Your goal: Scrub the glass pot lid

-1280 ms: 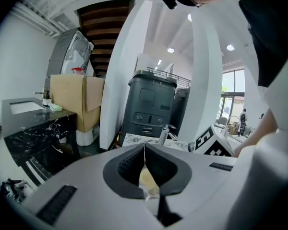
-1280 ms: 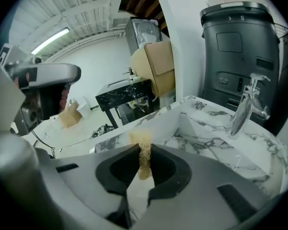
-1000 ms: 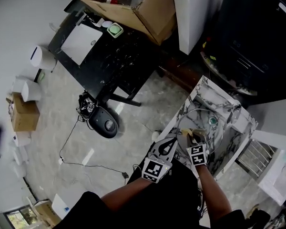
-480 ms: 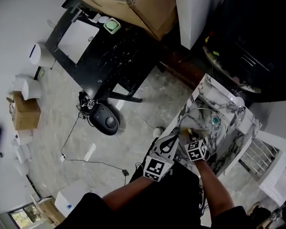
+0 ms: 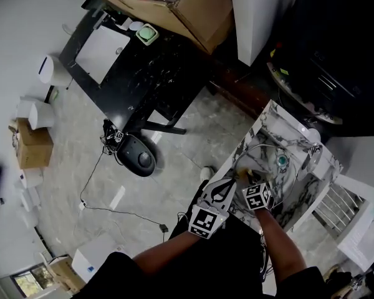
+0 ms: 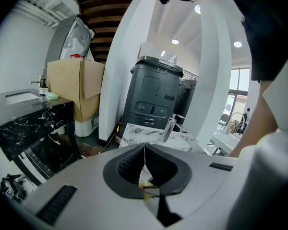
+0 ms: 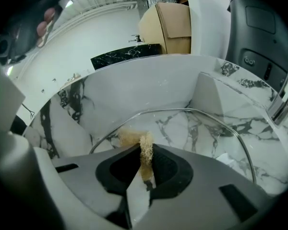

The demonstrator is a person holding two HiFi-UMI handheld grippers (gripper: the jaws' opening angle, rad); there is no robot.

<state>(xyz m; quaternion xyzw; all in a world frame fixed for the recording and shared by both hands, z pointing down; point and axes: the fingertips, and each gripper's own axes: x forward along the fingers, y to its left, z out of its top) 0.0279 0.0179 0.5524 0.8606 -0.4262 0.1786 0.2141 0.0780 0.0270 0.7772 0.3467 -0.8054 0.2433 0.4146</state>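
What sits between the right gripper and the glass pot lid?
A tan scrub pad, clamped in the right gripper, lies against the glass lid; the right gripper view shows it.

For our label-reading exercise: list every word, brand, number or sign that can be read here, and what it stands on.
No text can be read in any view.
Left gripper and right gripper: the cubes bear square marker patterns only, no letters.
Cardboard box: too small to show any legible print.
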